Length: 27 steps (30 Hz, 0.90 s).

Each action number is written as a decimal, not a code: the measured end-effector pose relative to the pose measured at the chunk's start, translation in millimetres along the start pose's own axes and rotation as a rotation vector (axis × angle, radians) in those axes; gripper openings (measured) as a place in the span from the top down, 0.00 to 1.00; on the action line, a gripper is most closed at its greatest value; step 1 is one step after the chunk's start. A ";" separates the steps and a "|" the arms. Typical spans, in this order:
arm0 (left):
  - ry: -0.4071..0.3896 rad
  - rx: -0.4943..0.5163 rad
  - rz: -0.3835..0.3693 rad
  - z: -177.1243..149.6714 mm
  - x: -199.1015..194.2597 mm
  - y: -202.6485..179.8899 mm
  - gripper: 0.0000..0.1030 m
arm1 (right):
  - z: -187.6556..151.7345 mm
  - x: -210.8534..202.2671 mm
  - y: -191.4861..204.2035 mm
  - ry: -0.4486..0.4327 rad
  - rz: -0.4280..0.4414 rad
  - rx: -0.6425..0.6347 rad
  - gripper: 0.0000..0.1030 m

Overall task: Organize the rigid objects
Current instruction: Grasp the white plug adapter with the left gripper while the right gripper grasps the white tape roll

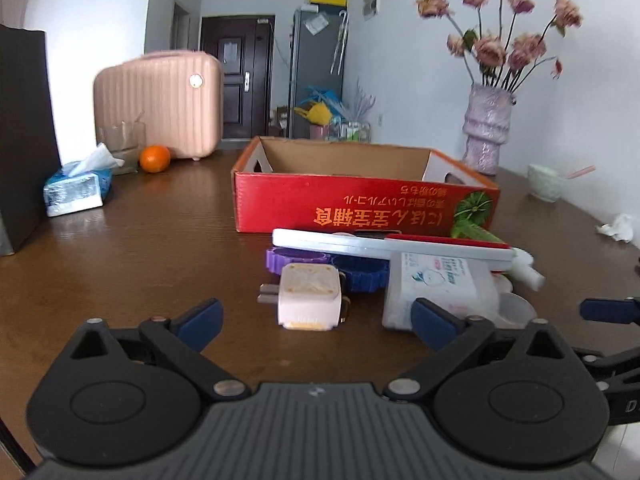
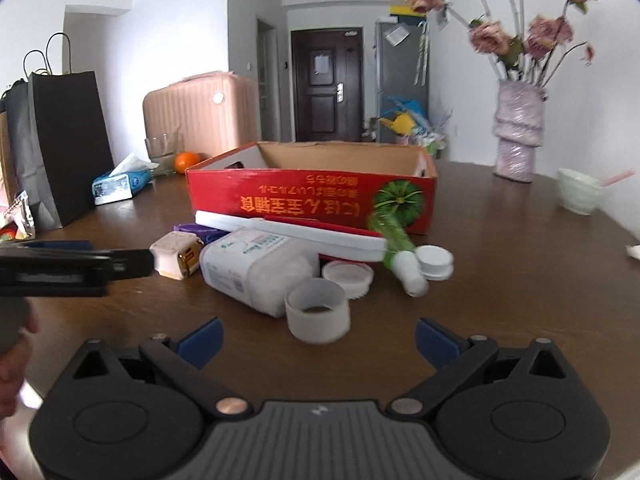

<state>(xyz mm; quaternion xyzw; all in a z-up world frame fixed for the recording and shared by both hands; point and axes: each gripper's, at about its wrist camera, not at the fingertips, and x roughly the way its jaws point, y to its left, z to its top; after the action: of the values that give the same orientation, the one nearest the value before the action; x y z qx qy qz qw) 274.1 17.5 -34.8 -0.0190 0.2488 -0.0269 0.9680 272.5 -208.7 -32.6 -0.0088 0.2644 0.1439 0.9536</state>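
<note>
The brown wooden bench [image 2: 500, 240] carries everything, and the biggest thing on it is the red cardboard box [image 2: 312, 196], open-topped, with nothing visible inside from this low angle, standing behind the clutter. Leaning across the pile just in front of the box is a long white flat piece [image 2: 288, 232], one end resting over a translucent white bottle [image 2: 256, 272] that lies on its side. Beside the bottle sit a white tape roll [image 2: 318, 312], a ribbed white lid [image 2: 348, 276], a green bottle with a white tip [image 2: 396, 244] and a round white cap [image 2: 434, 260]. To the left lie a white plug adapter [image 1: 310, 296] (prongs pointing left) and purple gear-like rings [image 1: 300, 260]. The left hand-held gripper [image 1: 316, 316] and the right hand-held gripper [image 2: 318, 340] both hover before the pile with jaws spread wide, nothing between their blue pads.
</note>
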 end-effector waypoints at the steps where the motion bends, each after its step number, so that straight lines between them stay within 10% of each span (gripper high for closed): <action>1: 0.014 0.002 -0.001 2.6 8.0 -1.7 0.11 | 3.4 7.2 1.0 0.015 0.000 -0.001 0.15; 10: 0.076 -0.033 0.053 9.6 46.7 3.1 0.51 | 13.9 40.0 -7.5 0.082 0.055 0.028 0.46; 24: 0.077 0.094 -0.066 -18.1 -6.9 -3.3 0.50 | -4.4 24.1 -9.4 0.079 0.067 0.022 0.59; 27: 0.038 0.166 -0.034 -25.9 -24.7 3.1 0.24 | -8.4 16.0 -8.4 0.075 0.076 0.034 0.59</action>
<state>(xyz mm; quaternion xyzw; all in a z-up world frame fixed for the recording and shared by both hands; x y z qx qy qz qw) 240.1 21.4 -45.8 0.0575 0.2637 -0.0640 0.9607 283.8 -213.2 -48.4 0.0121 0.3024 0.1753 0.9369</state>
